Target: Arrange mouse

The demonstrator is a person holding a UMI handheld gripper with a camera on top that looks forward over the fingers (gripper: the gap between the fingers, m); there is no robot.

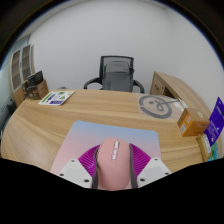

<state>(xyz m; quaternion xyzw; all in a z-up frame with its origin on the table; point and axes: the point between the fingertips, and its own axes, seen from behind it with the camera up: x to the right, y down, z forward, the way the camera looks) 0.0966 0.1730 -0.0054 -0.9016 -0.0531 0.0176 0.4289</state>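
Gripper [113, 172] fingers pinch a pinkish mouse [114, 165] by its sides, above the grey mousepad [100, 133] on the desk [60, 125]. Mouse is probably light, rigid, slick-shelled; side grip suits it.

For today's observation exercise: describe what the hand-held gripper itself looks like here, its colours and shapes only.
The hand-held gripper has two pale grey, angular fingers, each lined on its inner face with a magenta pad. No cables or markings on it are visible.

Close above desk [60, 125], facing chair [118, 72]
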